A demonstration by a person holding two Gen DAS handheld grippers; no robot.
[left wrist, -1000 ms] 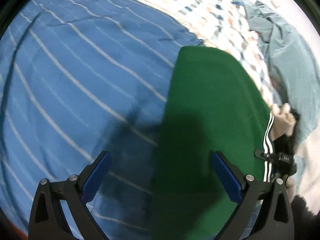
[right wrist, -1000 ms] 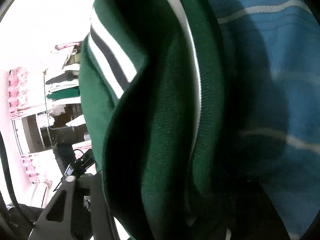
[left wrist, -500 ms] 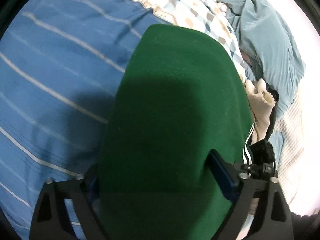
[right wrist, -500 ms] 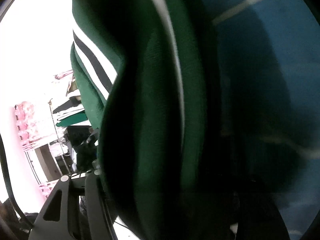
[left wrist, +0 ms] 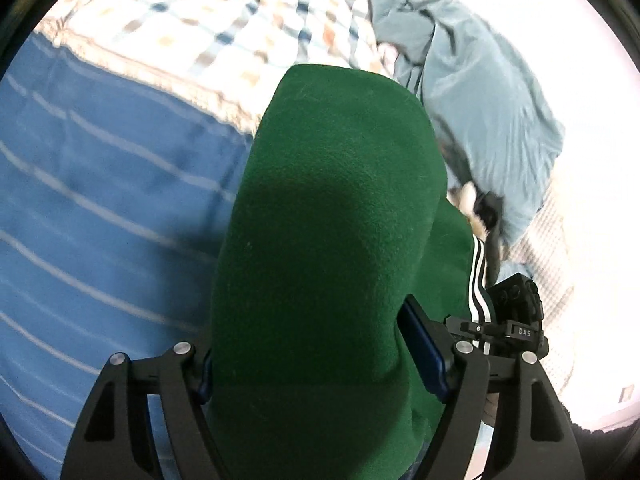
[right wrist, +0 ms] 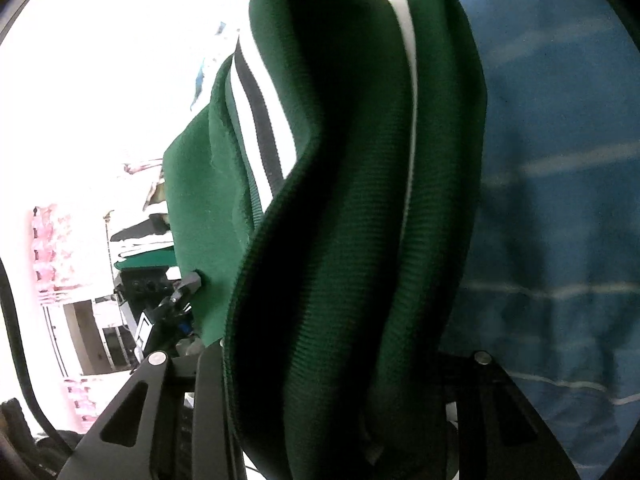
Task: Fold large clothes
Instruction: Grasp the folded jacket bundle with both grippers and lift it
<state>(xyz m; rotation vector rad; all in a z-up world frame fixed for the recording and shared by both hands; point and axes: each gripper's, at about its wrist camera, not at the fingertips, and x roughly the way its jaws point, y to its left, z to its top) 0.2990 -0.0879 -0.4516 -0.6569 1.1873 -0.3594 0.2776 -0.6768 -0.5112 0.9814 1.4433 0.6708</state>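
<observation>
A thick folded dark green garment with white and black striped trim fills the middle of both views. My left gripper is shut on its folded edge, blue pads pressed against both sides. My right gripper is shut on the ribbed, striped end of the same green garment, which bulges up between the jaws and hides the fingertips. The garment is held above a blue bedsheet with white stripes. The right gripper's body shows at the garment's right end in the left wrist view.
A checked blanket lies beyond the blue sheet. A crumpled pale teal garment lies at the far right with a cream and black item beside it. Shelves with stacked clothes stand at the left in the right wrist view.
My left gripper went from open over the sheet to shut on the green garment's fold. Both grippers have lifted the garment and carried it toward the checked blanket.
</observation>
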